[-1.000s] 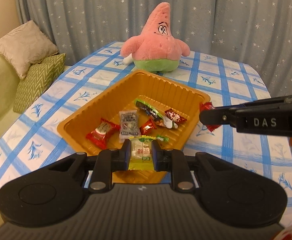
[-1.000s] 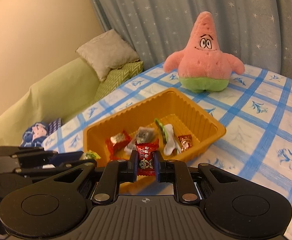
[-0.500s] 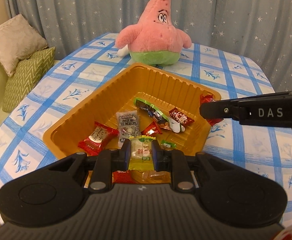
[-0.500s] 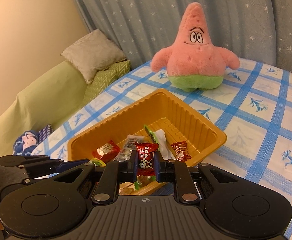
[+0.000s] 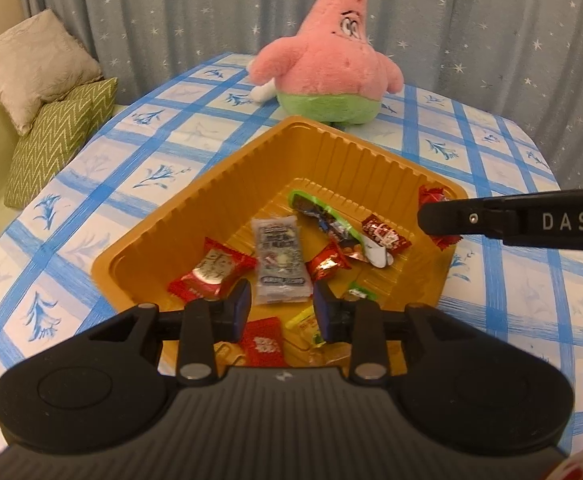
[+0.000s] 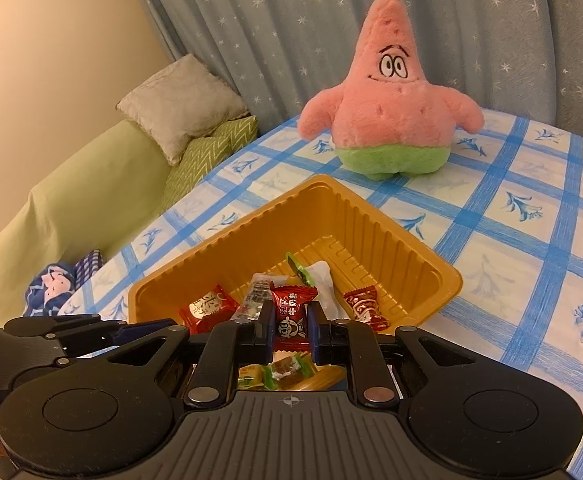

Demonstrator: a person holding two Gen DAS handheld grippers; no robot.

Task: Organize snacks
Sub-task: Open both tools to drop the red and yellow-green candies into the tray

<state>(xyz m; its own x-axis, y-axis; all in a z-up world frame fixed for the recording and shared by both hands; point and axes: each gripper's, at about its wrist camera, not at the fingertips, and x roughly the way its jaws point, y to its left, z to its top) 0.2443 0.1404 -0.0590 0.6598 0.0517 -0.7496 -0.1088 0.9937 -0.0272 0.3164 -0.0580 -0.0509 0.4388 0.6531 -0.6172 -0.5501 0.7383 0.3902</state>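
An orange plastic tray (image 5: 227, 176) (image 6: 407, 236) holds several wrapped snacks. My left gripper (image 5: 281, 300) is open and empty over the tray's near edge. The yellow-green candy (image 5: 305, 322) lies in the tray just below its fingers, beside a red packet (image 5: 261, 340). My right gripper (image 6: 290, 324) is shut on a red candy (image 6: 291, 312) and holds it above the tray's near side. In the left wrist view the right gripper (image 5: 431, 216) comes in from the right, with the red candy (image 5: 431, 194) showing at its tip.
A pink star plush toy (image 5: 331, 64) (image 6: 387, 100) stands on the blue-checked tablecloth (image 5: 163, 144) behind the tray. A green sofa with cushions (image 5: 43, 92) (image 6: 183, 120) is to the left of the table. Starred curtains hang behind.
My left gripper has opened and let go of the yellow-green candy, which now lies in the tray. Both grippers have moved forward over the tray. The right gripper still holds its red candy.
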